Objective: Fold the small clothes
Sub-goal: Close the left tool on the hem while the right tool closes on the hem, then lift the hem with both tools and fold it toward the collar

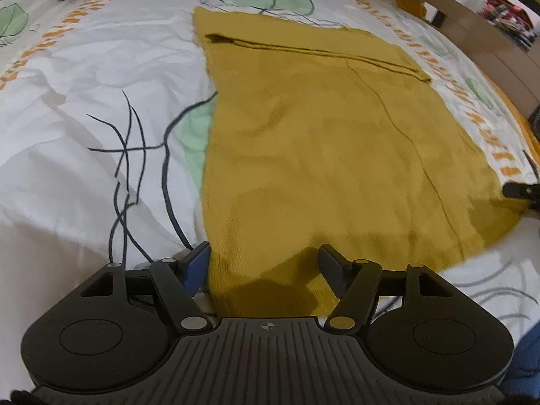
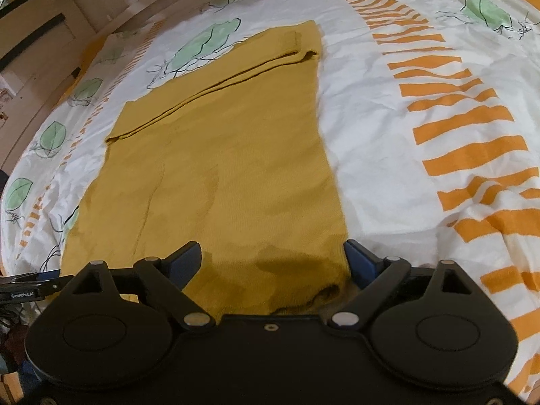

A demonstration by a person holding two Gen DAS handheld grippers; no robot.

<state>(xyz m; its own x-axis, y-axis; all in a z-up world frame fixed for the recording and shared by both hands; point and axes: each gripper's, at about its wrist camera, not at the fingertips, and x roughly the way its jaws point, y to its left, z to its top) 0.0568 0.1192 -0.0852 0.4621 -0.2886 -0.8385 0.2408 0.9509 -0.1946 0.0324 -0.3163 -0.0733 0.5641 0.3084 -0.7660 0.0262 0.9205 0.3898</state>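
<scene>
A white bedsheet (image 1: pixel 84 77) printed with green leaves, dark line drawings and orange stripes is seen spread over a bed, creased in places. A mustard-yellow knitted garment (image 1: pixel 320 141) is laid flat on it, with a folded band running across its far end. In the left wrist view, the left gripper (image 1: pixel 265 260) is positioned at the near left corner of the garment; its fingers are spread wide, the blue-padded left finger (image 1: pixel 197 263) sitting just beside the garment's left edge and the right finger resting over the cloth. At the right margin of that view, the tip of the right gripper (image 1: pixel 521 190) is seen at the garment's other near corner. In the right wrist view, the fingers are likewise spread, with the garment's near right corner lying between them. A wooden bed frame (image 1: pixel 472 17) is visible beyond the sheet.
</scene>
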